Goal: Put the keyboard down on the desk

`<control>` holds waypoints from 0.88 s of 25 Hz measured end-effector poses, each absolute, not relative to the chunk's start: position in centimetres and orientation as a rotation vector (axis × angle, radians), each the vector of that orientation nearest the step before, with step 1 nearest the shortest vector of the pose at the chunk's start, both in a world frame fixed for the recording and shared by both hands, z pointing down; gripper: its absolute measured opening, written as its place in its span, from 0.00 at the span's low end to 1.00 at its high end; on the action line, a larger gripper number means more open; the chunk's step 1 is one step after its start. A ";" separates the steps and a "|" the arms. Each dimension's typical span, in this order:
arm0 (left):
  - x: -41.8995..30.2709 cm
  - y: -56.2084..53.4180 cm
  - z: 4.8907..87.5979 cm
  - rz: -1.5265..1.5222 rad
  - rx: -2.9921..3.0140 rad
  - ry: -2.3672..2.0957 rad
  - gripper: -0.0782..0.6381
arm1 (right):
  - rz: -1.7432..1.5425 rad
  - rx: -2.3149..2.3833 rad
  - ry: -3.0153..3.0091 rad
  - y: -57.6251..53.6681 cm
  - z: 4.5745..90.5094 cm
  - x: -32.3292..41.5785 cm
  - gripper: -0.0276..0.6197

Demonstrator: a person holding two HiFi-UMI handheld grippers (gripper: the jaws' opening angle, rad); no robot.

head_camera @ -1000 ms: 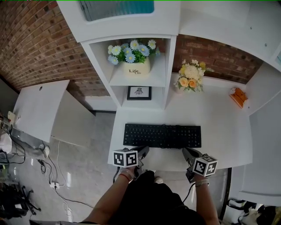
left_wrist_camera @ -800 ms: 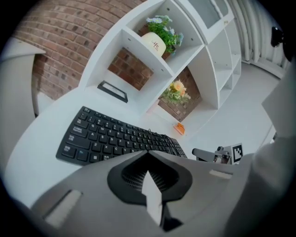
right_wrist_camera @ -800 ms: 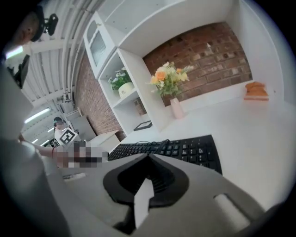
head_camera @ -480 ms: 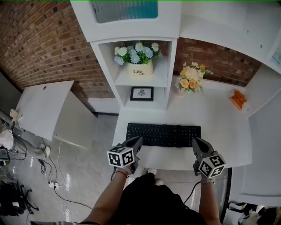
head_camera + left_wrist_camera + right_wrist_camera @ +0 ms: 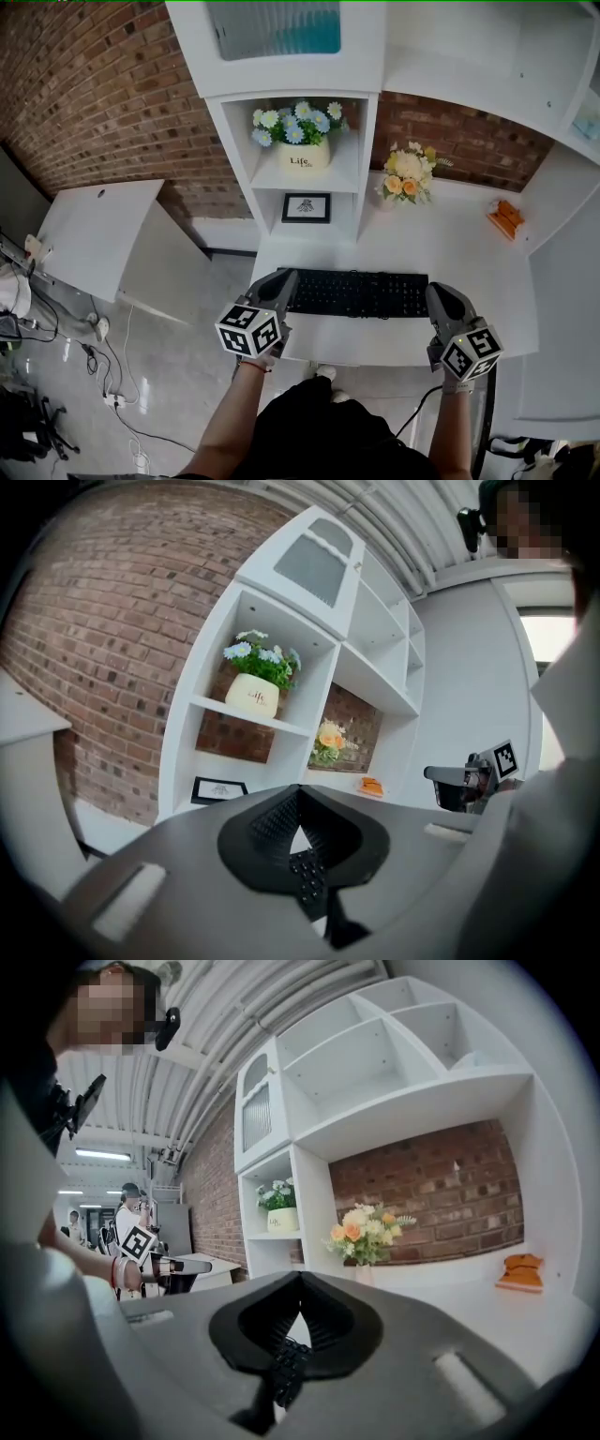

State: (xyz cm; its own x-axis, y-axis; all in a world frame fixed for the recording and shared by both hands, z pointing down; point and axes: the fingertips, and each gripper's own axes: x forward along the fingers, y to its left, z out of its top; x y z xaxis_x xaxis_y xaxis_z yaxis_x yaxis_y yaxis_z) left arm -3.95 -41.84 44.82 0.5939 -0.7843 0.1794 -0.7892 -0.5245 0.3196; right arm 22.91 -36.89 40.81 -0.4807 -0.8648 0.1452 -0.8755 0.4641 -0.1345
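Both hand-held grippers (image 5: 284, 279) (image 5: 441, 293) higher, keyboard (image 5: 361, 293) unmoved

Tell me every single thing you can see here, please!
keyboard: one, black, flat on the desk near its front edge
desk: one, white, below the shelves
flower pot: one, cream with blue and white flowers, upper shelf cubby
picture frame: one, black, lower cubby
bouquet: one, yellow, orange and white, back of the desk
small orange thing: one, desk's far right, too small to name
side table: one, white, left of the desk
brick wall: one, red-brown, behind everything
left gripper: one, grey, shut and empty, by the keyboard's left end
right gripper: one, grey, shut and empty, by its right end
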 end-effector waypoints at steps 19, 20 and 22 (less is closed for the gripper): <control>-7.0 -42.0 36.2 -0.127 2.603 -1.444 0.11 | -0.033 1.613 -2.637 -36.1 33.6 23.1 0.04; -7.2 -41.9 36.1 -0.130 2.600 -1.451 0.11 | -0.041 1.617 -2.632 -36.0 33.5 23.2 0.04; -7.5 -41.9 36.0 -0.139 2.596 -1.460 0.11 | -0.051 1.634 -2.629 -35.9 33.2 23.5 0.04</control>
State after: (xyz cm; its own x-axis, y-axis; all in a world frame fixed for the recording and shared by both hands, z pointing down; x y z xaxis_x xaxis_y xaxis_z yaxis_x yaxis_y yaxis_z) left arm -7.49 -41.85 36.02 0.5190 -0.8548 -0.0027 -0.8399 -0.5106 0.1839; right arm 23.52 -35.92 33.24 -0.4419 -0.8968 0.0218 -0.8953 0.4425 0.0520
